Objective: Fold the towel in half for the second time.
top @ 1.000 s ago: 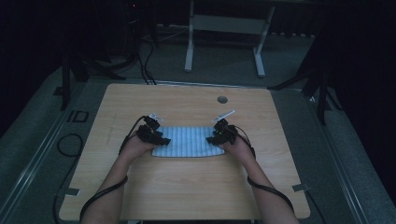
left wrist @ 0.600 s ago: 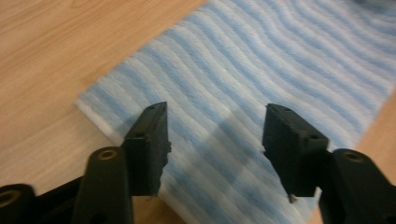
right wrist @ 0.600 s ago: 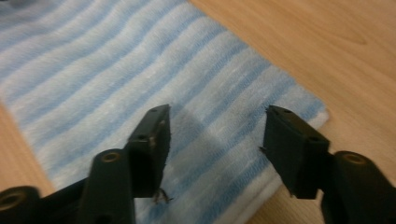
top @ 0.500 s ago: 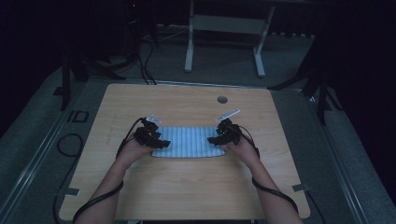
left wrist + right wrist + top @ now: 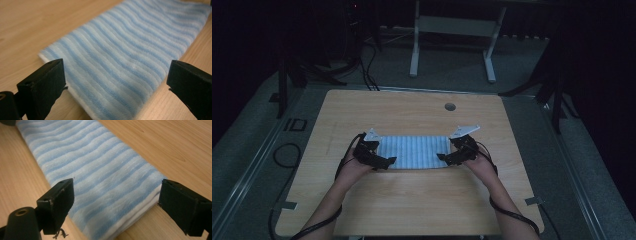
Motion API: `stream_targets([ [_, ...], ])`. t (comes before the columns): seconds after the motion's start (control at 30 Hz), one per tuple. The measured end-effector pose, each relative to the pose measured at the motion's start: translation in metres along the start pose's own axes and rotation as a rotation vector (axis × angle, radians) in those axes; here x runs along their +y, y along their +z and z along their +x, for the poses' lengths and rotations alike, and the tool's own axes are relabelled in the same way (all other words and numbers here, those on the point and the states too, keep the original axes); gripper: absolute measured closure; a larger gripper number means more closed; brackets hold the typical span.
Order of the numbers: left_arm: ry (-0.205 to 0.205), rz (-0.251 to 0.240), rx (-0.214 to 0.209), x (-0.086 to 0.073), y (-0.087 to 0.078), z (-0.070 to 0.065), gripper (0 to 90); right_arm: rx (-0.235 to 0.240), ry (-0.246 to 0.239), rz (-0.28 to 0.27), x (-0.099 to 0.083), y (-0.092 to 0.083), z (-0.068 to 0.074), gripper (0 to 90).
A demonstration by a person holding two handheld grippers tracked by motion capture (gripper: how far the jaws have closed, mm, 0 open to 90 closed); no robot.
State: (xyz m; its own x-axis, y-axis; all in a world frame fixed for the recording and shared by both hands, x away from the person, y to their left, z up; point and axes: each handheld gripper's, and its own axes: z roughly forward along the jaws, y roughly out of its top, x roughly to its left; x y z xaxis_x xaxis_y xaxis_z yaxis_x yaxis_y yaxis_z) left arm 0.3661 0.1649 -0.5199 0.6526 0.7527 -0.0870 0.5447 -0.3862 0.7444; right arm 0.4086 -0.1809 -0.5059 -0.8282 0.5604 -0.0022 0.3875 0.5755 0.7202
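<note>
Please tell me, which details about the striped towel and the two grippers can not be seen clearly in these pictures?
- Striped towel, high view: its two ends lie under the left gripper and right gripper.
- Layer count: edge blurred in the right gripper view.
- Far corner: cut off by the left gripper view's frame edge.
- Table hole: too small.

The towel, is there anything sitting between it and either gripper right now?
Nothing visible. The folded striped towel lies flat on the table, with the left gripper and right gripper at its two ends, jaws just opened, pads off the cloth.
</note>
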Motion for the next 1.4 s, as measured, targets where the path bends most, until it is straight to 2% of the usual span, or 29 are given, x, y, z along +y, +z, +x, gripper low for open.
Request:
stream_targets([
  [0.13,-0.017,-0.057,0.019,-0.010,-0.010,0.003,1.8,-0.005,0.019,-0.026,-0.011,-0.003,0.000,13.0],
  [0.23,-0.039,-0.077,0.025,-0.019,-0.018,0.007,1.8,-0.010,0.023,-0.013,-0.020,-0.003,-0.003,13.3],
  [0.37,-0.074,-0.078,0.018,-0.034,-0.025,0.013,1.8,-0.018,0.039,-0.018,-0.036,-0.007,-0.008,13.2],
  [0.57,-0.084,-0.091,0.032,-0.053,-0.035,0.016,1.9,-0.029,0.053,-0.032,-0.056,-0.017,-0.011,13.1],
  [0.63,-0.096,-0.103,0.016,-0.058,-0.040,0.018,1.9,-0.034,0.057,-0.035,-0.061,-0.021,-0.011,13.1],
  [0.7,-0.100,-0.113,0.020,-0.064,-0.045,0.018,1.8,-0.041,0.063,-0.030,-0.069,-0.027,-0.010,12.8],
  [0.83,-0.114,-0.111,0.038,-0.074,-0.052,0.018,1.9,-0.062,0.083,-0.032,-0.082,-0.039,-0.011,12.4],
  [1.0,-0.131,-0.120,0.032,-0.087,-0.058,0.018,1.9,-0.084,0.105,-0.049,-0.098,-0.053,-0.014,12.3],
  [1.07,-0.144,-0.116,0.033,-0.091,-0.059,0.019,1.9,-0.080,0.106,-0.036,-0.104,-0.056,-0.014,12.0],
  [1.2,-0.170,-0.117,0.032,-0.099,-0.064,0.019,1.9,-0.109,0.117,-0.046,-0.112,-0.066,-0.014,11.9],
  [1.27,-0.168,-0.141,0.065,-0.103,-0.069,0.018,1.9,-0.127,0.126,-0.052,-0.115,-0.071,-0.014,11.9],
  [1.33,-0.190,-0.164,0.064,-0.107,-0.074,0.020,1.9,-0.147,0.142,-0.047,-0.119,-0.076,-0.015,11.9],
  [1.4,-0.198,-0.156,0.070,-0.110,-0.078,0.022,1.9,-0.168,0.162,-0.051,-0.124,-0.081,-0.017,11.9],
])
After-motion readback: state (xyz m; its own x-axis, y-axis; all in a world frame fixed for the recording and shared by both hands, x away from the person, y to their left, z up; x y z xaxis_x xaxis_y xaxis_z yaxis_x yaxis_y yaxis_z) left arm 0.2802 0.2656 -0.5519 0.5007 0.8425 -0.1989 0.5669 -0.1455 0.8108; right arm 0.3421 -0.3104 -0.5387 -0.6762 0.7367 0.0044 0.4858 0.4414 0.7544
